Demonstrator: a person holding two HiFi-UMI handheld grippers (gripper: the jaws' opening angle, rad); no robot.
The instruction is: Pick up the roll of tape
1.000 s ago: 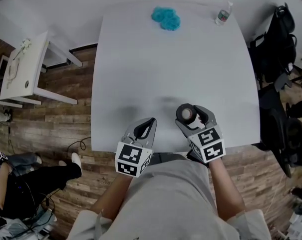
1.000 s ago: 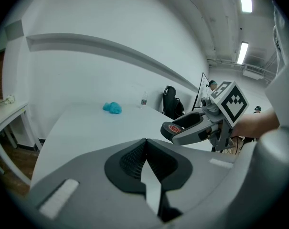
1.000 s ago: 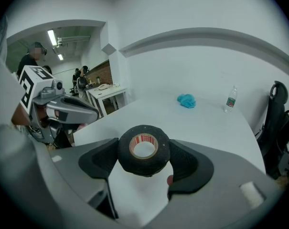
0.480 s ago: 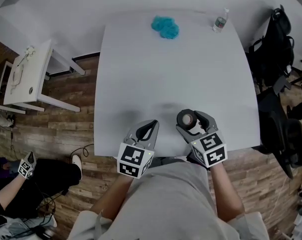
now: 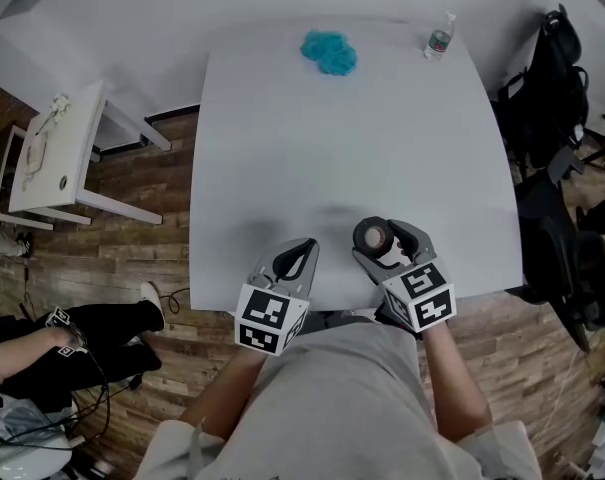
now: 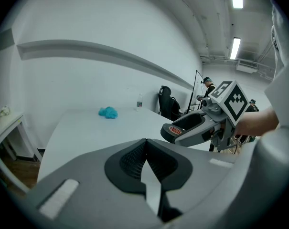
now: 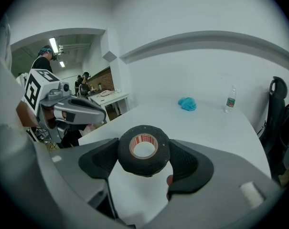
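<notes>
Tape roll [image 7: 143, 149] pinched in right gripper [image 5: 379, 237], left gripper [image 6: 145, 149] jaws together alongside

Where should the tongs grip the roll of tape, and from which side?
Across its black outer wall, one pad on each side, coming in from the near side: the roll of tape is a flat ring, hole up. The right tongs clamp it so.

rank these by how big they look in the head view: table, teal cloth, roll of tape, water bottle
1. table, by far the largest
2. teal cloth
3. roll of tape and water bottle look about alike; the tape sits nearer the camera, so I won't rank those two.
</notes>
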